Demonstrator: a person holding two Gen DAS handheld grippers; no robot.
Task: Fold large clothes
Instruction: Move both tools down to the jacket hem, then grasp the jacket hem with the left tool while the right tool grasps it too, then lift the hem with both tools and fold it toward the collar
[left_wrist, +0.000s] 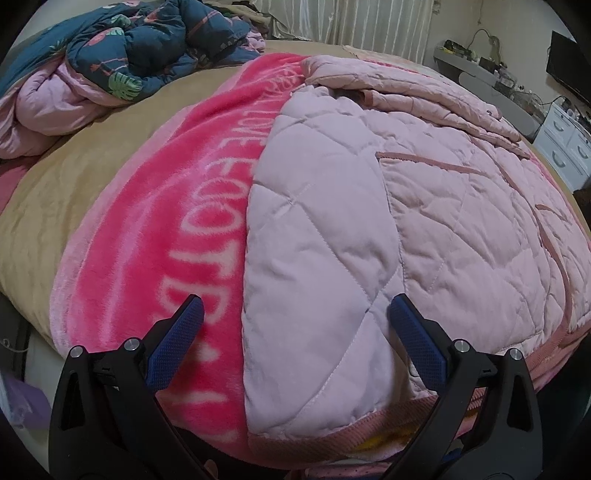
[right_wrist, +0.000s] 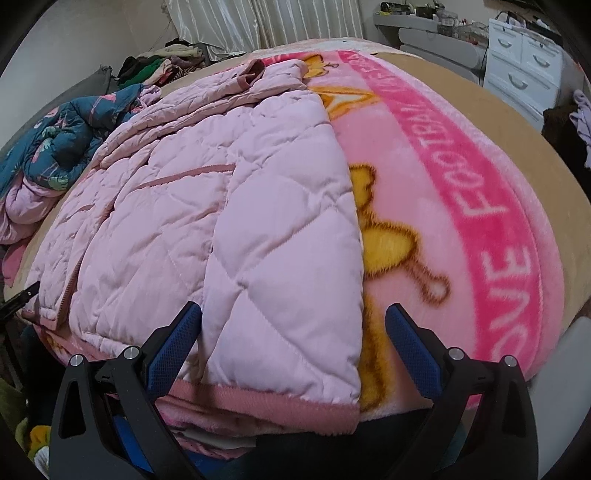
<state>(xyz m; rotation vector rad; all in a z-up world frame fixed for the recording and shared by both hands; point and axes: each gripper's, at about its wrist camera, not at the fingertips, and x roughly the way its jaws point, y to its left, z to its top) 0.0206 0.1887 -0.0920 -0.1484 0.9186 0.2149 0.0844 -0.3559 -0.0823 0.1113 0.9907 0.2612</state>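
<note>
Spread flat on the plush pink blanket over the bed lies the quilted pink jacket, both side panels turned inward, my left tool and right tool hovering spread wide and empty at its ribbed hem. I judge it light, puffy, limp and a little slick, so I'd pinch both hem corners through the thick ribbing.

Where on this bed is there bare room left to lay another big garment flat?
Free: the pink fleece blanket to the right of the quilted pink jacket, and the tan cover between the blanket's hot-pink border and the rumpled navy flamingo duvet. That duvet corner is crowded. Both claws, left and right, are open.
</note>
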